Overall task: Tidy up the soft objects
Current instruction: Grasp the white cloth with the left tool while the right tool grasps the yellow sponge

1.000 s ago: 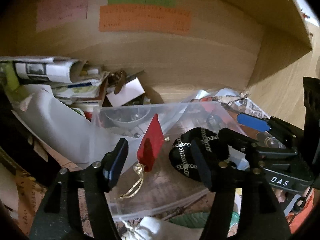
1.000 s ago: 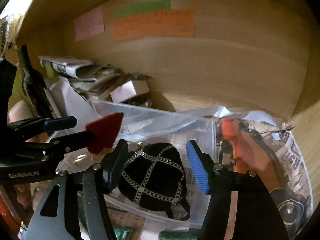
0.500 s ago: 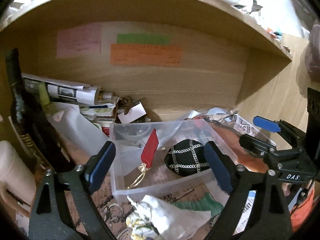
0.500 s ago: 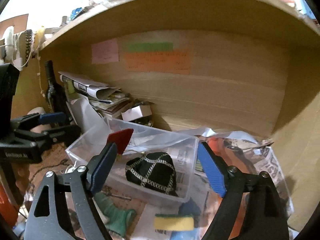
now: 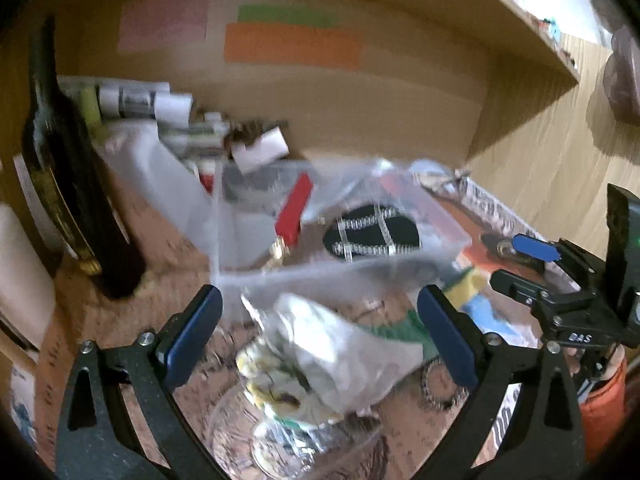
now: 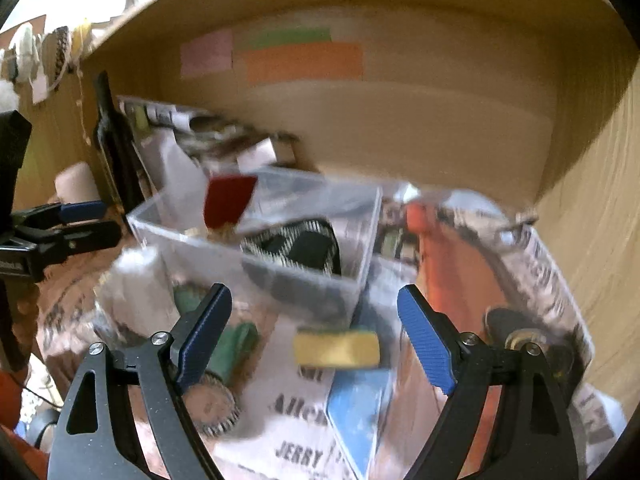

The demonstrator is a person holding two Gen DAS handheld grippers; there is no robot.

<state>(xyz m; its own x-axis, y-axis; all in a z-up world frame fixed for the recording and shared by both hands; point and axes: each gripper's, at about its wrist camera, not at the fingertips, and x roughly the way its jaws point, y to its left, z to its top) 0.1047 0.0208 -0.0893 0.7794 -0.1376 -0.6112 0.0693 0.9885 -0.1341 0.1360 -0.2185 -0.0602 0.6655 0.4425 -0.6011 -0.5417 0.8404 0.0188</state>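
Item: yellow sponge (image 6: 336, 349), lying on the newspaper (image 6: 296, 408) in front of the clear plastic bin (image 6: 256, 252), just beyond and between your right tongs (image 6: 316, 332). You can expect it to be light, springy and easy to squash; take it across the short sides, mid-body, with a modest squeeze so it does not fold or spring out.

Item: white crumpled soft bundle (image 5: 332, 340), on the worktop just ahead of your left tongs (image 5: 320, 328). It is probably limp and shapeless; bite into the thickest fold, not a loose edge.

Already in the bin: black pouch with silver chain pattern (image 5: 372, 232) and a red tag (image 5: 294, 210).

Tongs: both left and right stand spread wide and carry nothing.

Note: both views are motion-blurred; the bundle's material cannot be told.
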